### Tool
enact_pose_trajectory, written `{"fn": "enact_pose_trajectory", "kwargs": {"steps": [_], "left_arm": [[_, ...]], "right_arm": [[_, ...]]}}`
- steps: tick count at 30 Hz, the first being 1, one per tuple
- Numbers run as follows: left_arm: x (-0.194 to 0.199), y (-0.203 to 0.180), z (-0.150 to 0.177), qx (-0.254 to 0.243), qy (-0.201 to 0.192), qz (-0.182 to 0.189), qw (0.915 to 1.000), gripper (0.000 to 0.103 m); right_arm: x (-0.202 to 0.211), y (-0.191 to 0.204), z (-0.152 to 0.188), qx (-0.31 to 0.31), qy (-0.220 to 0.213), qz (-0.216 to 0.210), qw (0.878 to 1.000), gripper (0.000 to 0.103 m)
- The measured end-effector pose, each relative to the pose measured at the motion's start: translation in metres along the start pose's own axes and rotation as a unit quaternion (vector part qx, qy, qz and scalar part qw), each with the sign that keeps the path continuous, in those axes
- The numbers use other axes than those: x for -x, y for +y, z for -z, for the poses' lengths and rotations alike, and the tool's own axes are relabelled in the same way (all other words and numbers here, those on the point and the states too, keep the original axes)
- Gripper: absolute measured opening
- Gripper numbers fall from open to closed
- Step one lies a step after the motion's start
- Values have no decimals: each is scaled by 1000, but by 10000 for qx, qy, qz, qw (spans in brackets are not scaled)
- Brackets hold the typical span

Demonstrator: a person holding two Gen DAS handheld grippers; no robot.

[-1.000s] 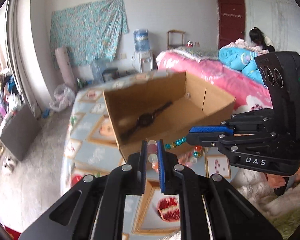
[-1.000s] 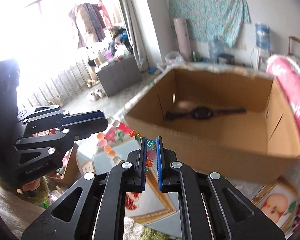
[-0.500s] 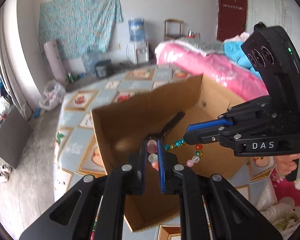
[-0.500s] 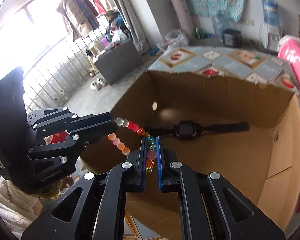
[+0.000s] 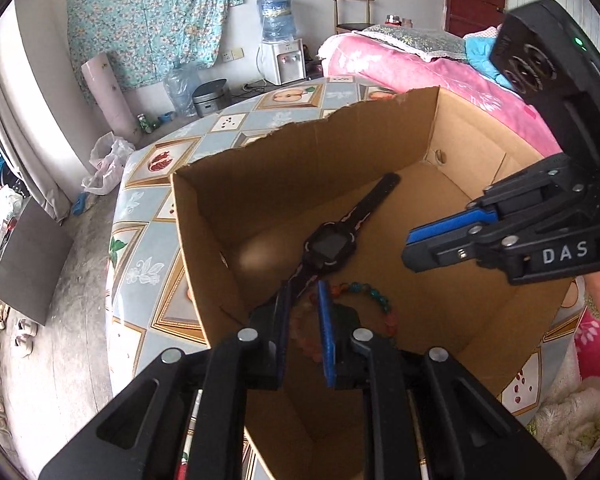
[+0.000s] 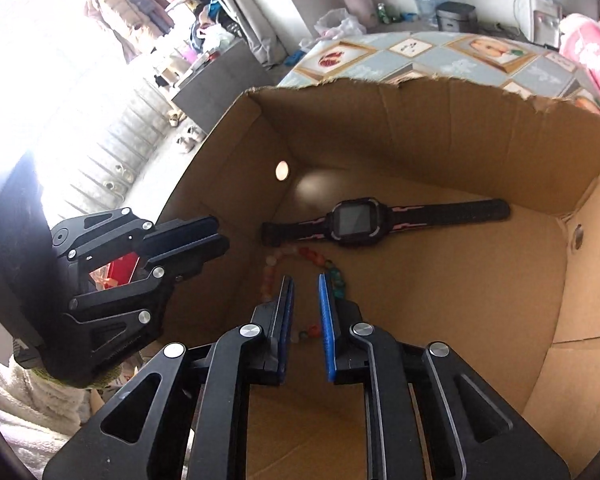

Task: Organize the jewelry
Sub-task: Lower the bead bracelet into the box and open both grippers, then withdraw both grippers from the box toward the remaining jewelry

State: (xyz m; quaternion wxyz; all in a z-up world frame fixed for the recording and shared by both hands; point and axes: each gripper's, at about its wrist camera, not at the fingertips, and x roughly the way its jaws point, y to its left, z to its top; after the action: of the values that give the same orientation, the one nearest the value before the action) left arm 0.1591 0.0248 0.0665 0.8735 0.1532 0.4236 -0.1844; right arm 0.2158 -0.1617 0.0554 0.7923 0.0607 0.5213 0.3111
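- While both tongs hang over the box [image 5: 452, 152], the bracelet [image 5: 374, 300] lies loose on its floor, gripped by neither.
- Left tongs [image 5: 302, 312]: fingers parted, nothing between the pads; beads show through the gap and beyond the right pad.
- Right tongs [image 6: 305, 308]: fingers likewise parted, released; a few beads lie on the floor seen between them.
- Seen from the left wrist, the right tongs [image 5: 436, 246] reach in from the right, above the box floor; a slim gap shows between the blue pad and the black finger.
- Seen from the right wrist, the left tongs [image 6: 196, 240] sit at the left wall of the box, tips slightly apart.
- Bracelet [image 6: 300, 256]: curled in a loose ring, red and pale beads on one side, teal ones on the other, just beside the watch.
- Watch [image 5: 332, 244]: black, strap laid out flat, lying across the box floor near the far corner; also plain in the right view [image 6: 356, 222].
- Whether bracelet and strap touch, I cannot tell.
- Box: open cardboard, torn top edge on the far wall, round hole in a side wall.
- Box stands on the bench [image 5: 148, 216], which has a patterned fruit-print cover.
- Pink bed [image 5: 412, 68] beyond the bench.
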Motion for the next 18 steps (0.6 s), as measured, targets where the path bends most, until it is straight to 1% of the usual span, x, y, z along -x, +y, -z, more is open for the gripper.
{"fn": "enact_pose_trajectory", "kwargs": {"steps": [1,3,6,7,9,10,11,13,16,18], "left_arm": [[2,1,0,24,-32,-16,10000,16],[10,5,0,85,-144,-18,9999,18],[28,8,2,209,-432,3,9988,24],[36,8,4,241,-536,6,9983,28],[53,7,8,284,-795,24,9964,36],[64,4,12,293,-956,54,9950,44],[76,1,17,281,-1108,105,9934,55],[91,-5,27,250,-1308,134,9910,68],[110,-17,44,158,-1466,269,9887,79],[118,-25,58,183,-1461,446,9881,82]], "right_arm": [[7,1,3,10,-97,33,9999,19],[17,0,5,4,-268,42,9996,26],[40,1,12,-33,-622,39,9980,31],[48,2,14,-42,-730,44,9973,32],[67,3,22,-71,-994,19,9950,39],[73,4,27,-75,-1096,7,9940,41],[82,5,32,-75,-1199,1,9928,48],[97,7,42,-42,-1340,4,9910,57],[117,11,62,-34,-1525,-125,9882,61],[125,10,77,-105,-1618,-292,9863,61]]}}
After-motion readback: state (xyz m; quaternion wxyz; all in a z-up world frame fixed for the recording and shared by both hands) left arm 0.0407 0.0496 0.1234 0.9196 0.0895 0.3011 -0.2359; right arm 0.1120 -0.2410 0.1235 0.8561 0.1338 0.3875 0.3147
